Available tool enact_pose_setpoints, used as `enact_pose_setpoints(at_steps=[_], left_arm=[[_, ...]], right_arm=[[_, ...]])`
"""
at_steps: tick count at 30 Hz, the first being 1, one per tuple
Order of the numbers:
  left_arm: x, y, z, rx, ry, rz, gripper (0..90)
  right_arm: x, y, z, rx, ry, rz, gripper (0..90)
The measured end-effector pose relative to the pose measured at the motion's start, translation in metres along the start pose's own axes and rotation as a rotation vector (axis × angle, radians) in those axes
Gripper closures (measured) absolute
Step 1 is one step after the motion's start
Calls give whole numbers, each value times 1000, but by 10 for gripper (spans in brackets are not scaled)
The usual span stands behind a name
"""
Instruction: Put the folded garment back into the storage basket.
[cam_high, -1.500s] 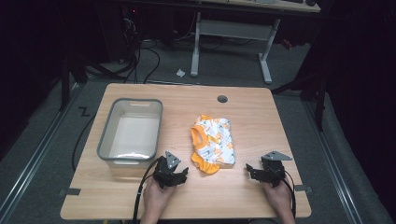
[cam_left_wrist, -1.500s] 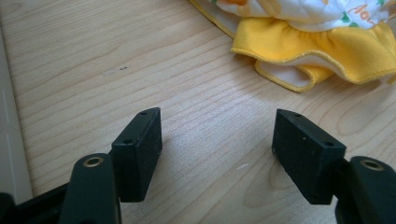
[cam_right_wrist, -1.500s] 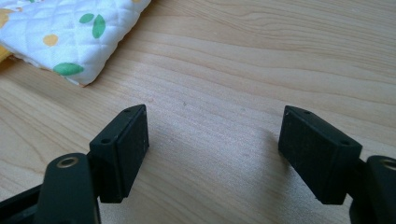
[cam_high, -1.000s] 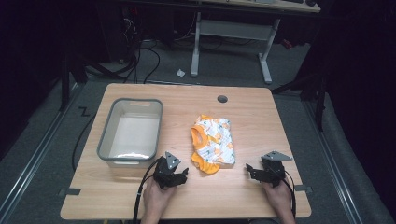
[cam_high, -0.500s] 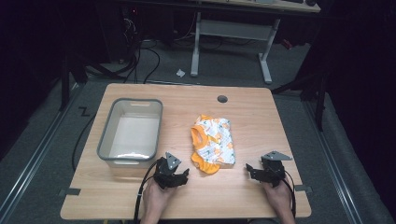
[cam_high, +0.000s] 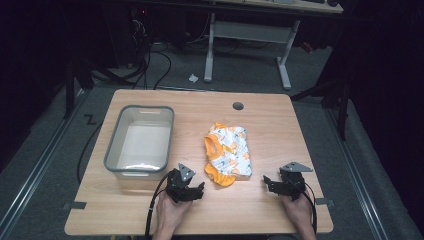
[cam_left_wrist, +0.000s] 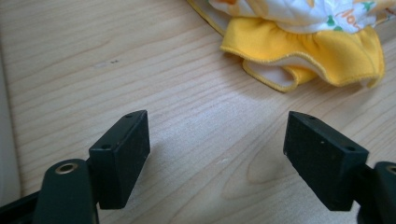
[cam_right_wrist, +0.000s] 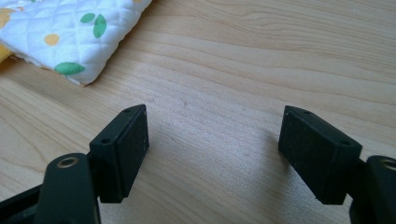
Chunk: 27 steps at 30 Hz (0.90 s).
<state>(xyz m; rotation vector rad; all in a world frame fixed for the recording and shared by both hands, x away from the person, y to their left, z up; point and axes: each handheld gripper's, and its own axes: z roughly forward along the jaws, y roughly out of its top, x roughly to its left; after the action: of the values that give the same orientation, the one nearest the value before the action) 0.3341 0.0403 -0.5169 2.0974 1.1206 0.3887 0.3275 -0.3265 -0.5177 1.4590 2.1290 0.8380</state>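
Left gripper (cam_left_wrist: 217, 158) jaws just opened near quilted garment (cam_left_wrist: 299, 42).

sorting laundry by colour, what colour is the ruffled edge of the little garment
Yellow-orange ruffle on the garment; the left gripper view shows it best.

A pale wooden table (cam_high: 300, 135) carries a grey bin (cam_high: 115, 150) toward its left edge and a folded orange-and-white garment (cam_high: 231, 150) at centre, well apart.
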Motion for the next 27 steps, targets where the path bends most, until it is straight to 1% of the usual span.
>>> enact_pose_setpoints(at_steps=[3, 5, 6, 9, 10, 11, 13, 15, 20, 22, 23, 24, 25, 27], left_arm=[[-2, 6, -5, -18, -10, -5, 229], [-3, 8, -6, -18, -12, -1, 232], [-4, 11, -7, -20, -23, 3, 234], [-5, 14, -8, -21, -31, 4, 239], [-6, 15, -8, -18, -41, -3, 244], [-6, 18, -8, -13, -74, -19, 261], [-7, 20, -8, -15, -74, -16, 259], [-7, 22, -7, -8, -84, -18, 249], [-7, 26, -9, -17, -90, -21, 245], [-7, 32, -10, -22, -103, -19, 240], [-7, 32, -10, -22, -103, -19, 235], [-7, 37, -9, -13, -123, -25, 236], [-7, 40, -8, -11, -126, -29, 233], [-8, 45, -7, -24, -121, -28, 210]], right_arm=[[0, 0, 0, 0, 0, 1, 248], [0, 0, 0, 0, 1, 1, 248], [0, 0, 0, 0, 1, 1, 248], [0, 0, 0, 0, 2, 0, 248], [0, 0, 0, -1, 2, -1, 248], [0, 0, 0, 0, 2, -1, 247], [0, 0, 0, -1, 3, -2, 248], [0, 0, 0, 0, 3, -2, 247], [0, 0, 0, -1, 4, -2, 247], [0, 0, 0, 0, 4, -2, 247], [0, 0, 0, 0, 4, -2, 247], [0, 0, 0, 0, 4, -2, 247], [0, 0, 0, 0, 4, -2, 247], [0, 0, 0, 0, 4, -1, 247]])
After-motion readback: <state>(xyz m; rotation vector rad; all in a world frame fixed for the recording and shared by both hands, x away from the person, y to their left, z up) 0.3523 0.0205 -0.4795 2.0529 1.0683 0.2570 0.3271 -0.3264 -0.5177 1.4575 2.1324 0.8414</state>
